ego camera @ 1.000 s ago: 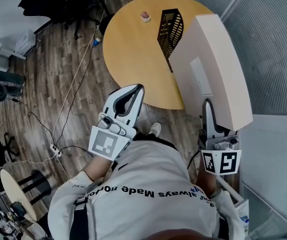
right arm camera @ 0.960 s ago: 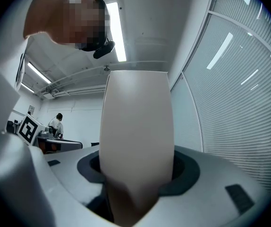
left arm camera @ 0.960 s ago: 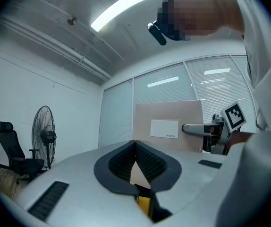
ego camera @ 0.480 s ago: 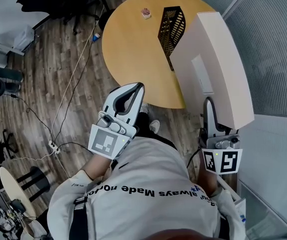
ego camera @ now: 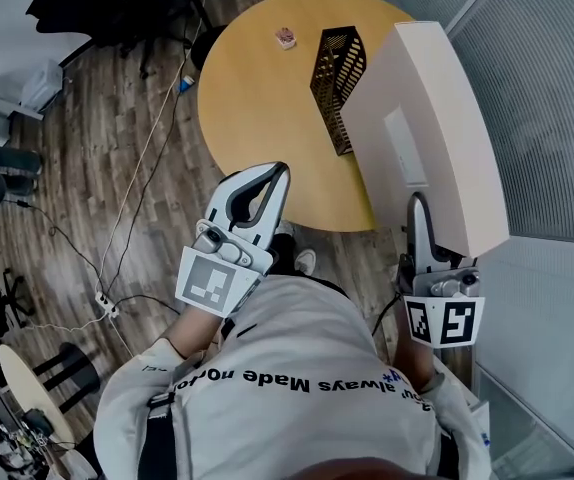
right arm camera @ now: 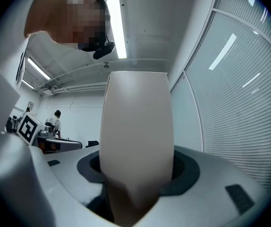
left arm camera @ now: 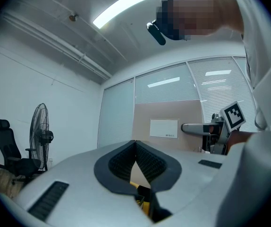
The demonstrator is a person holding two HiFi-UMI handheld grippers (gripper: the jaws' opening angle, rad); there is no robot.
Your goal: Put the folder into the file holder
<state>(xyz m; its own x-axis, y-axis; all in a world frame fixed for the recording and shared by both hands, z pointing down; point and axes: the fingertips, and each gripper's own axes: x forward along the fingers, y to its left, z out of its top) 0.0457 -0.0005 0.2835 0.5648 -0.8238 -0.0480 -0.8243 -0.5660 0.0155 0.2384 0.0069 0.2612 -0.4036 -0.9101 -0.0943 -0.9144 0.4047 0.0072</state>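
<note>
Right gripper (ego camera: 419, 230) clamped on folder (ego camera: 437, 138), long axis pointing away over the table (ego camera: 257, 98).
Left gripper (ego camera: 279, 174) jaws together, empty. File holder (ego camera: 335, 73) nearer than a second ago.

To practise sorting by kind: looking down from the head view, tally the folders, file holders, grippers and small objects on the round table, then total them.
folder: 1
file holder: 1
grippers, left gripper and right gripper: 2
small object on the round table: 1
Total: 5
</note>
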